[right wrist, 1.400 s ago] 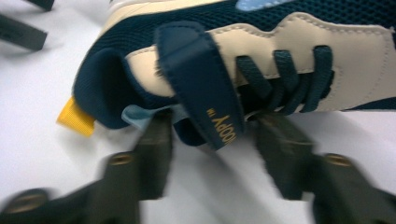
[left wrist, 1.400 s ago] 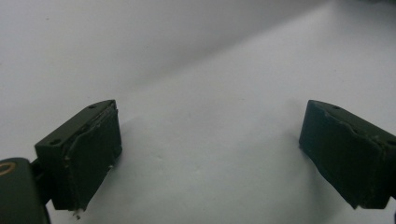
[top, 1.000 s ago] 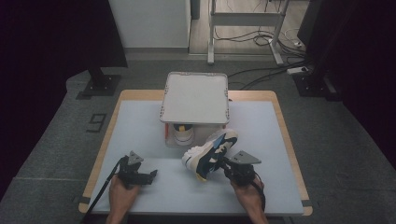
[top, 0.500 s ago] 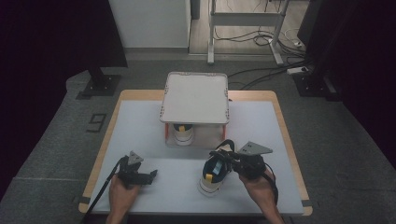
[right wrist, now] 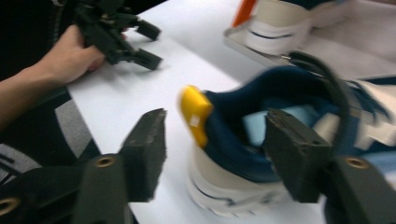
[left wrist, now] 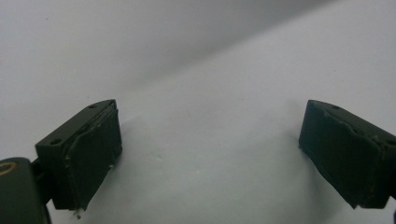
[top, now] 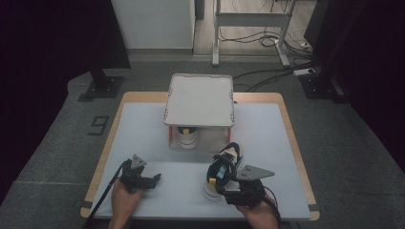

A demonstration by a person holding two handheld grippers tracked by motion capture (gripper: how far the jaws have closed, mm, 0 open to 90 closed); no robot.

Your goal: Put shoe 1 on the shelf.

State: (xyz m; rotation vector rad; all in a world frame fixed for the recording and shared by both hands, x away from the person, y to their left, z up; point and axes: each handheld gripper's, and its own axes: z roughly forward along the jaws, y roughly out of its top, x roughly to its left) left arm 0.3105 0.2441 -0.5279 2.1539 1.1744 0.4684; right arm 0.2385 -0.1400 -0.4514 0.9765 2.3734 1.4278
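The right gripper (right wrist: 212, 158) has just been opening its black jaws; they now stand apart around the heel of a sneaker (right wrist: 261, 140), the pads no longer pressing on it. The shoe is navy and cream with a yellow heel tab and a thick white sole, and sits on the table right of centre at the bottom of the high view. The left gripper (left wrist: 210, 154), at the lower left of the high view, holds its rubbery padded jaws wide open over bare surface, gripping nothing. The table top (top: 143, 138) is smooth pale grey with a wooden edge, and bare on both sides. At the centre stands a grey shelf (top: 199, 100) with a second sneaker (top: 187, 137) beneath. Dark carpet surrounds the table.
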